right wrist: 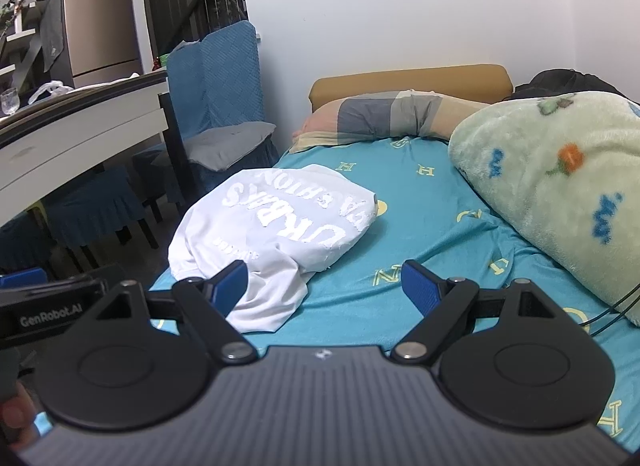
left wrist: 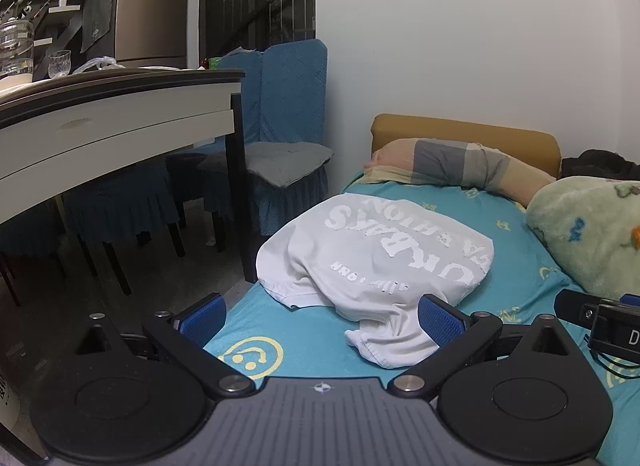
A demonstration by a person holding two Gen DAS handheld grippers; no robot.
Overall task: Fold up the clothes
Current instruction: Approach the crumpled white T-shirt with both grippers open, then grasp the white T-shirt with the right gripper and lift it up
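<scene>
White T-shirt lies crumpled, print up, at the left edge of the teal bed sheet. Left gripper hangs wide open over its near hem; right gripper, jaws spread too, sits just beside. Green blanket bunched at right, pillow beyond.

You're in a home, a combined bedroom and dining space: a bed with pillow and fleece blanket, beside a dining bench, covered chairs and a fridge.
</scene>
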